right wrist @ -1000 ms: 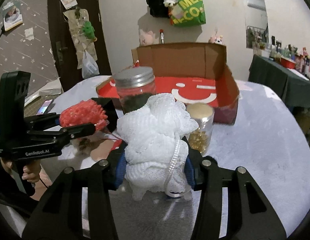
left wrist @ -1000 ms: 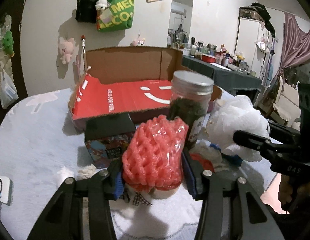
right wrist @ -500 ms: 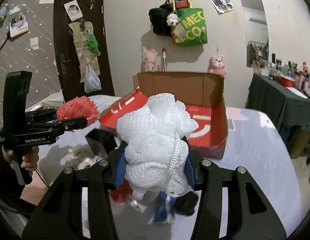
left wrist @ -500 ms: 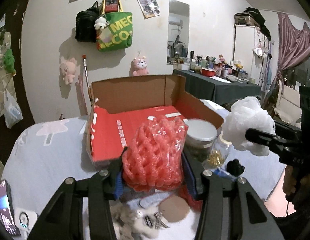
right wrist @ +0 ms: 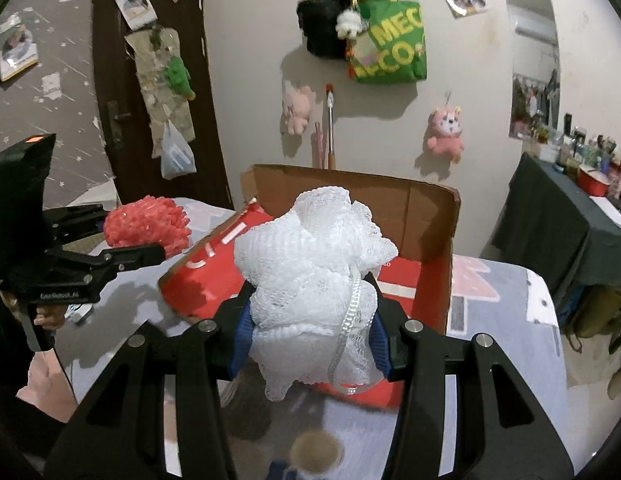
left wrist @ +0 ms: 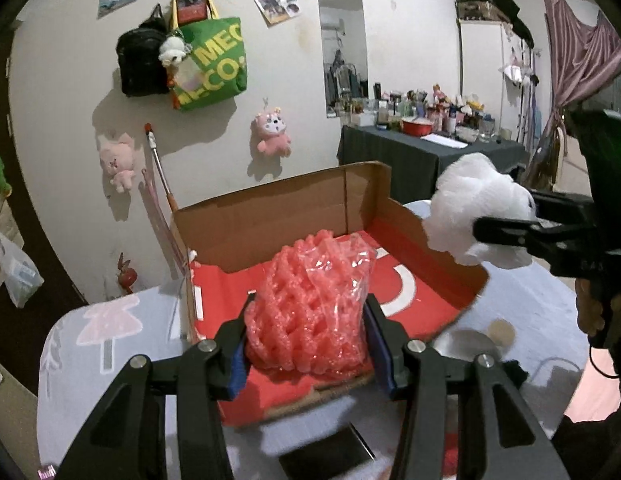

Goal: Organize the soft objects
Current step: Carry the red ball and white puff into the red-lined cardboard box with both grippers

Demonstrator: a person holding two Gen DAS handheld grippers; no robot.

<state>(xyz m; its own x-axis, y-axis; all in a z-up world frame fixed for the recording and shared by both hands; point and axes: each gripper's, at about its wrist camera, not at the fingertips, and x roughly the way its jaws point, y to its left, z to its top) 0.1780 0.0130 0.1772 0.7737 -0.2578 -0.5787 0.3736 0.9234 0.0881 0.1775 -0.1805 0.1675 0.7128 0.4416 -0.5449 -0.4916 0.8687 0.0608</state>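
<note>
My left gripper is shut on a red foam net bundle, held above the near edge of an open cardboard box with a red inside. My right gripper is shut on a white mesh bath puff, raised in front of the same box. In the left wrist view the puff hangs in the right gripper beside the box's right wall. In the right wrist view the red bundle shows in the left gripper at the left, beside the box.
The box stands on a table with a pale printed cloth. Jar lids and a dark box sit blurred on the table below the grippers. A dark side table with clutter stands behind on the right. Plush toys and bags hang on the wall.
Both grippers have risen and moved forward toward the box, each keeping its soft object. The jars and small items on the table have dropped out of the middle of view.
</note>
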